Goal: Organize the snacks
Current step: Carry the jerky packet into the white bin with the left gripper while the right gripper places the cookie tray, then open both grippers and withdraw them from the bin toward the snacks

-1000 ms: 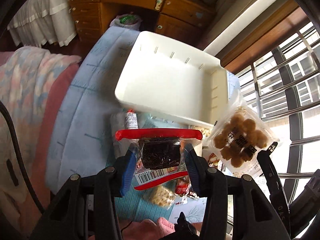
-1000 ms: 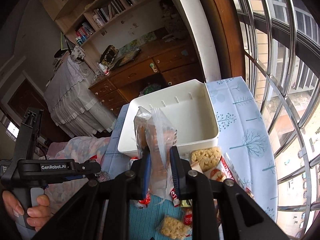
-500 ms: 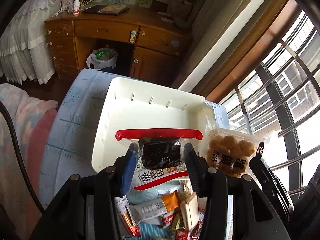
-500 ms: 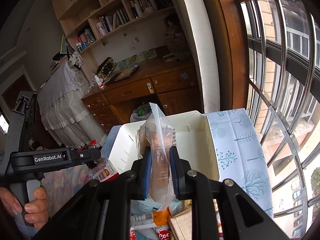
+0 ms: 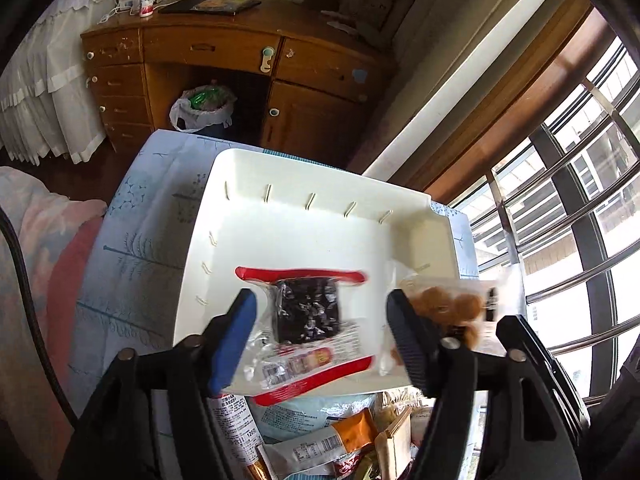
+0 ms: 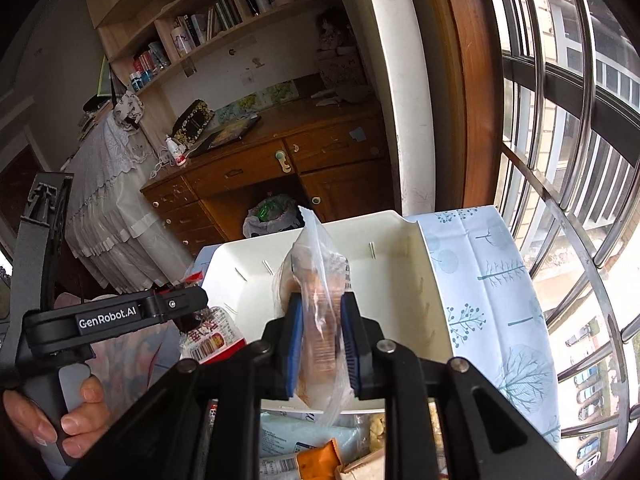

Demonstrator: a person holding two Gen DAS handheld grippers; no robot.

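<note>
Left tongs [image 5: 320, 344] now opening off red-edged dark snack pkt [image 5: 308, 312], right tongs [image 6: 322, 344] easing on clear bag [image 6: 320, 312].

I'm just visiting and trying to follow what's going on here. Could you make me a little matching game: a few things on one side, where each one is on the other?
Things:
1. red-edged packet of dark snack
2. clear bag of brown snacks
3. white bin
4. orange packet

Places:
A. on the tree-print cloth
B. between the opening left jaws
C. in the snack pile in front of the bin
D. between the right jaws

Pairs: 1-B, 2-D, 3-A, 4-C
</note>
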